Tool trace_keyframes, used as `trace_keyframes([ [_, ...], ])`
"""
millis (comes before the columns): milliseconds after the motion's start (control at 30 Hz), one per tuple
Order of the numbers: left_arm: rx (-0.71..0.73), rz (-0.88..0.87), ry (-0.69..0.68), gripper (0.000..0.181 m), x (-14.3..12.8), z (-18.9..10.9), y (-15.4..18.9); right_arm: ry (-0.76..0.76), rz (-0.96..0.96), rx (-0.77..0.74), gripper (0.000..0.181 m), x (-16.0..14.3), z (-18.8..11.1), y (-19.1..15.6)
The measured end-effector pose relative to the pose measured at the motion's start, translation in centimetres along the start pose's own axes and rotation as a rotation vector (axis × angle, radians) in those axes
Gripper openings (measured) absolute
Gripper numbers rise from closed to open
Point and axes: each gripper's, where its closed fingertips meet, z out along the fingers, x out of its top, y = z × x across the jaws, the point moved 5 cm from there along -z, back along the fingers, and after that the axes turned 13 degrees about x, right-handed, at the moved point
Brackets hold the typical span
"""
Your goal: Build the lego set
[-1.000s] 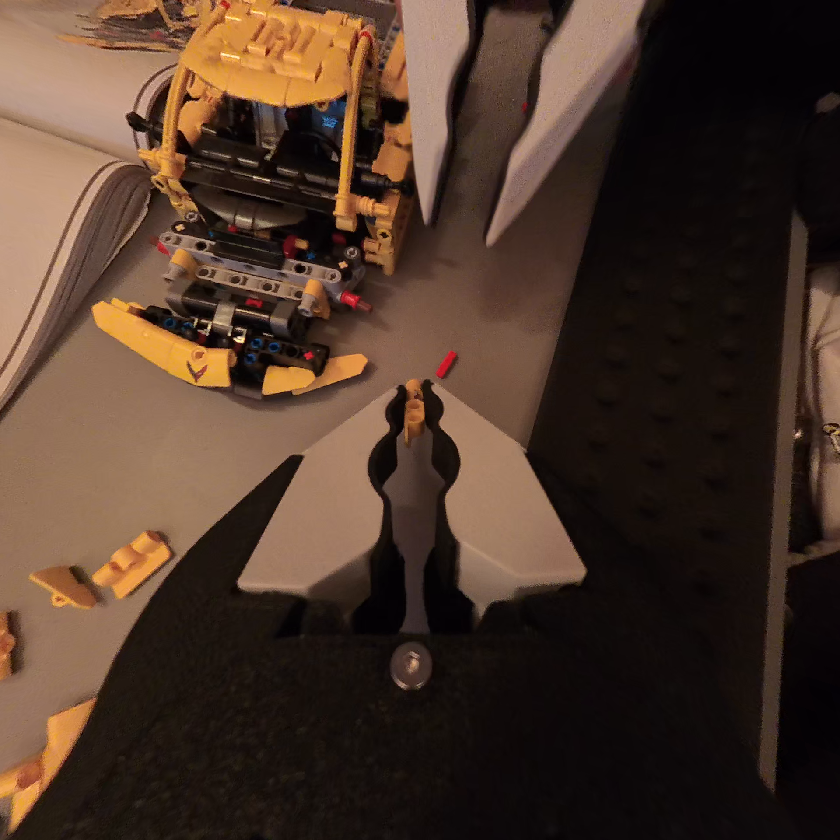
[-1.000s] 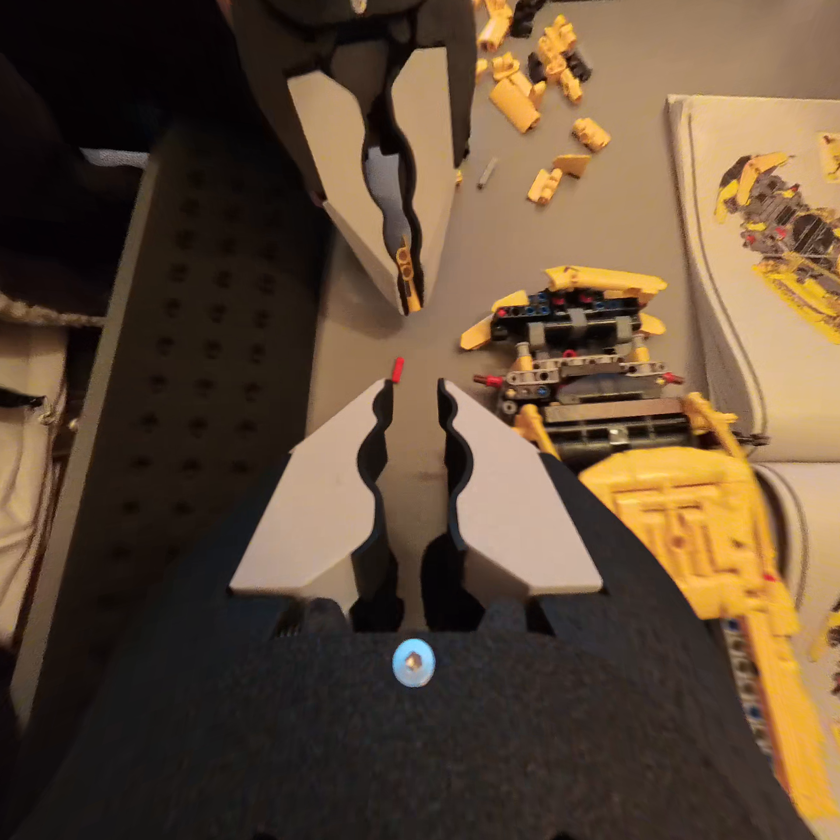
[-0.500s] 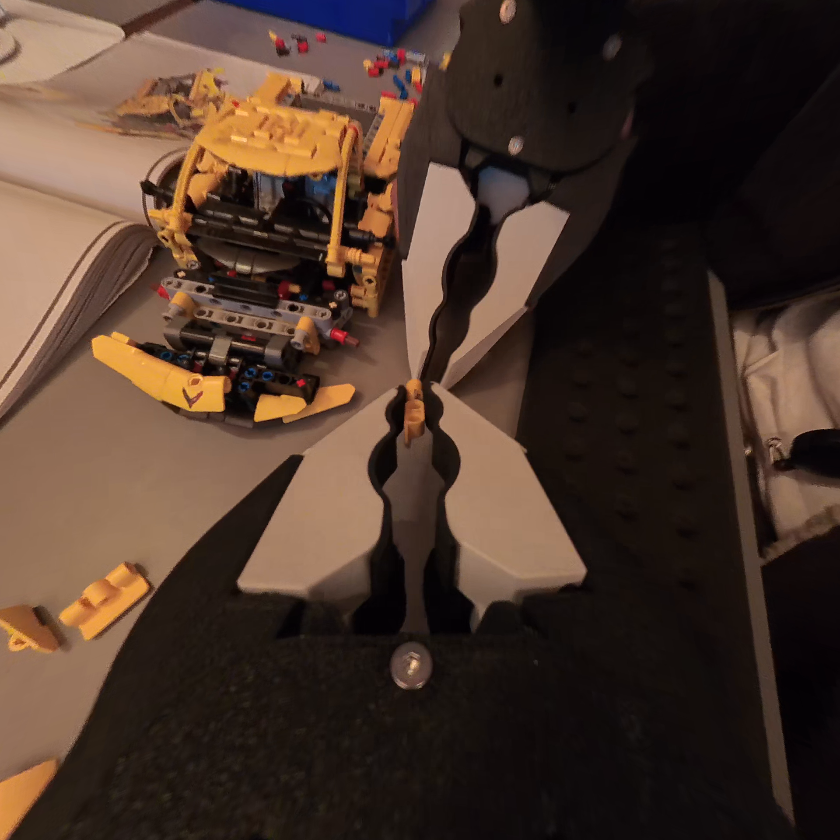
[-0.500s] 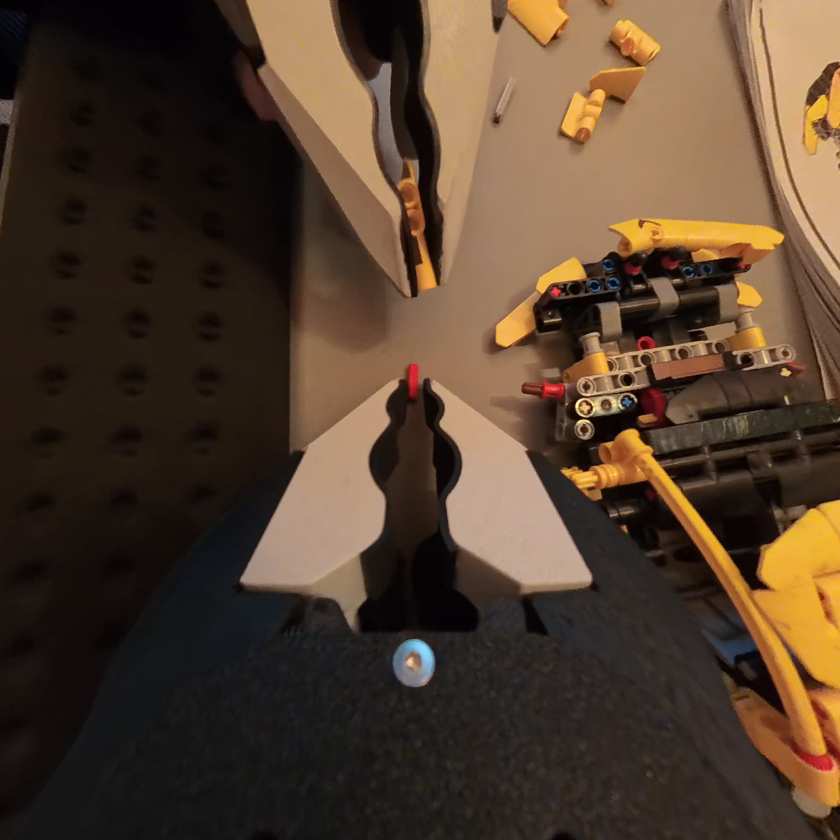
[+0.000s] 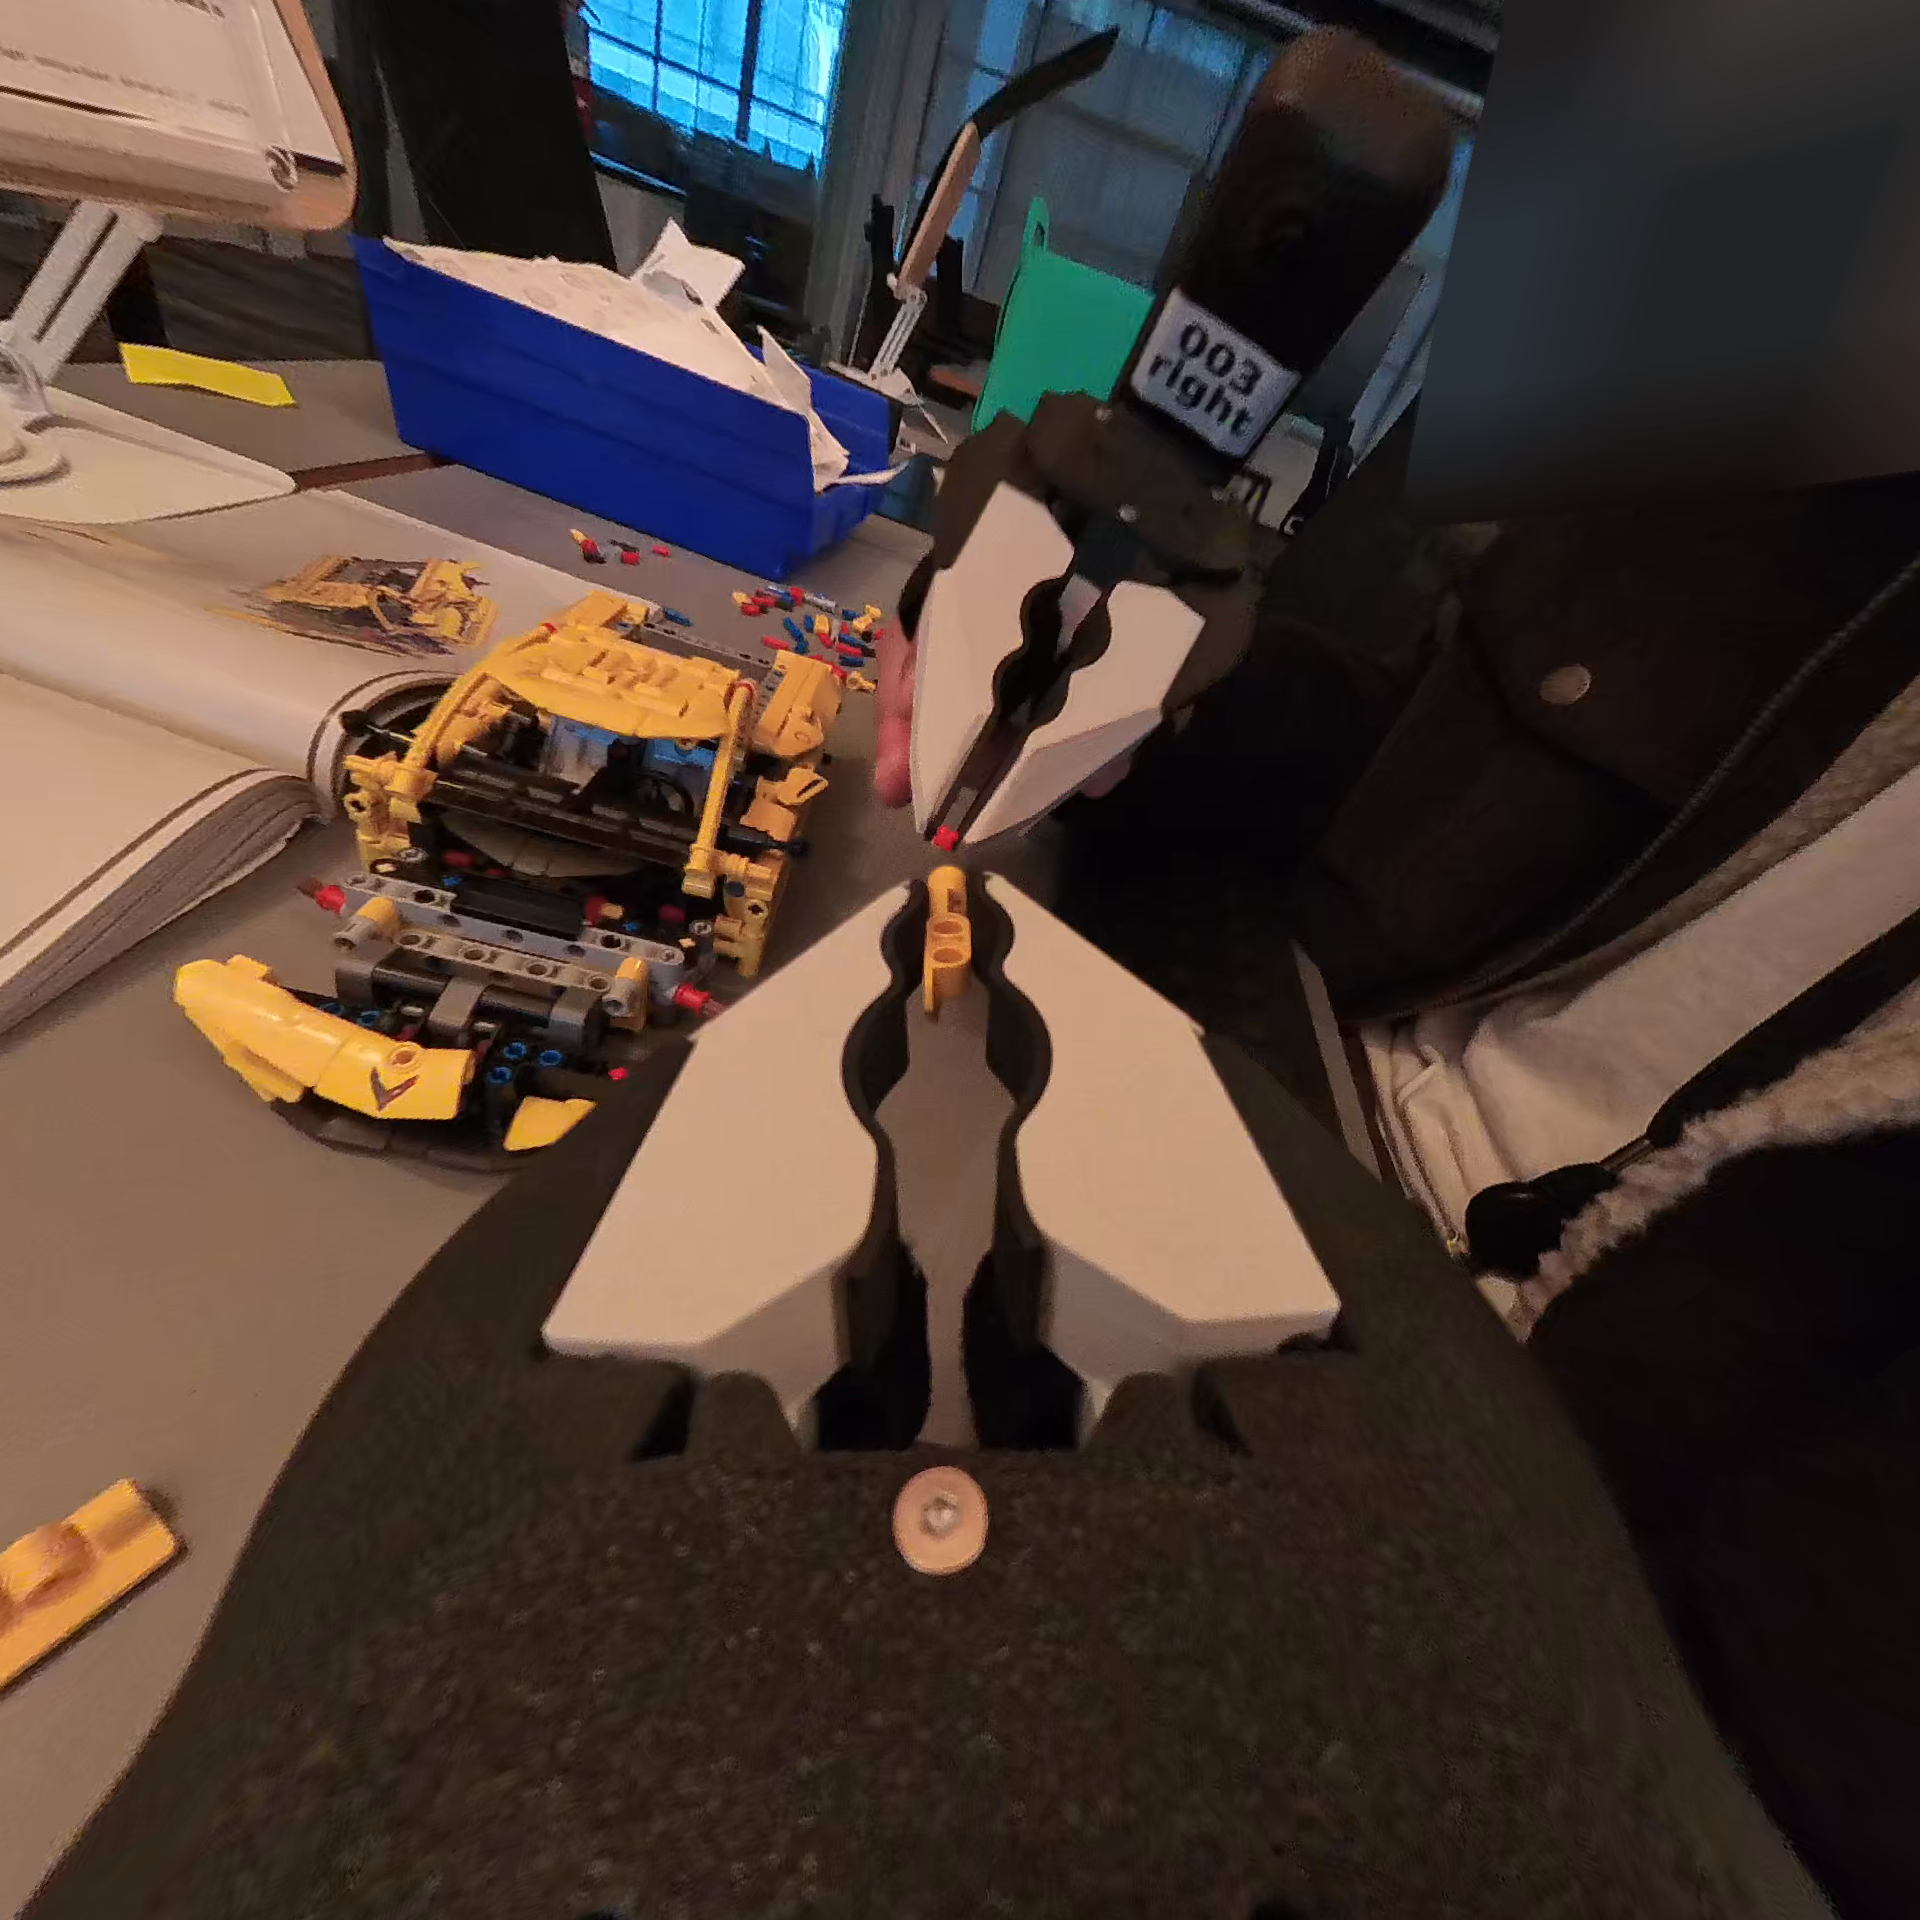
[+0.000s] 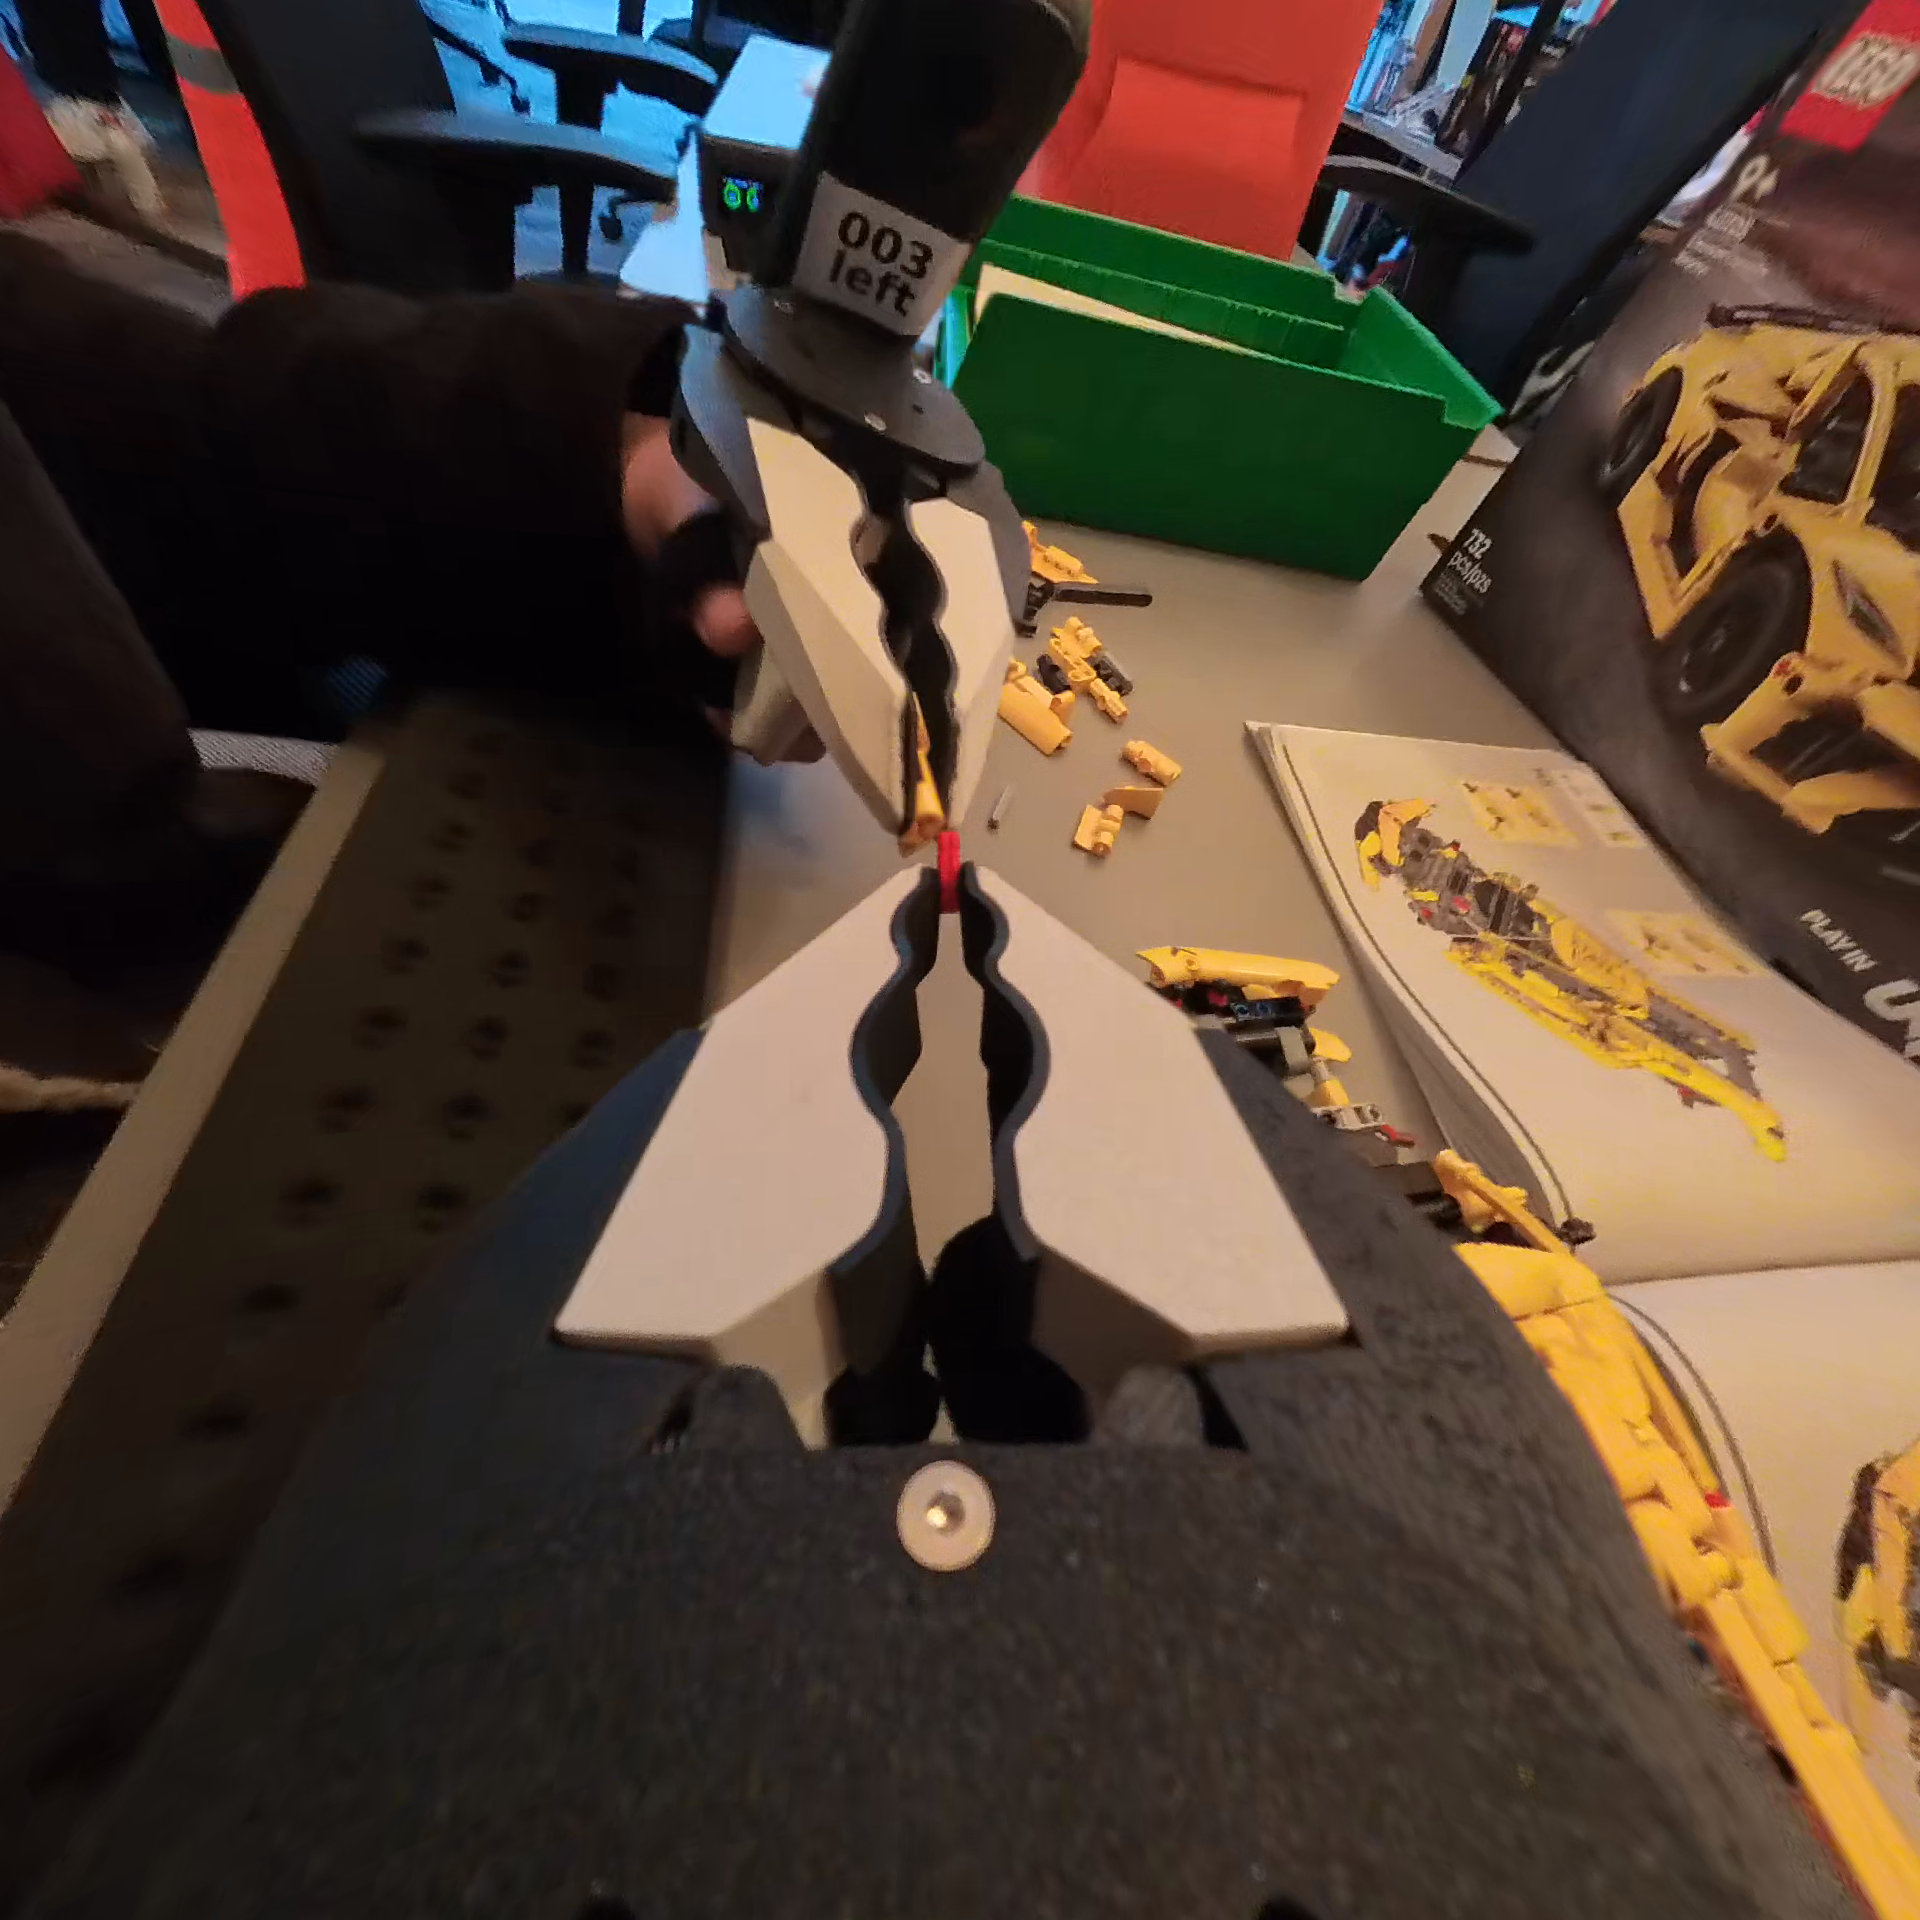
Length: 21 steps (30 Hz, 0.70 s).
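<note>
Your right gripper is pinching a red pin, meeting the yellow connector your left gripper is clamping, evidently for insertion.

L gripper & R gripper tip-to-tip above table, both w/ fingers clamped on small parts.

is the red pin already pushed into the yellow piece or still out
Still out. The red pin sits pinched in the right tongs, its free end just short of the yellow piece held by the left tongs.
</note>
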Motion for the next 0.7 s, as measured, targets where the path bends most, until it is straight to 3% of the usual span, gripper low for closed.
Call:
trace_keyframes([
  [533, -0.009, 0.087, -0.152, 0.007, -2.0, 1.2, 0.5, -0.260, -0.151, 0.012, 0.002, -1.6, 1.1, -1.5],
  [700, 0.002, 0.076, -0.162, 0.007, -2.1, 1.2, 0.3, -0.265, -0.163, -0.010, 0.002, -1.7, 1.2, -1.4],
])
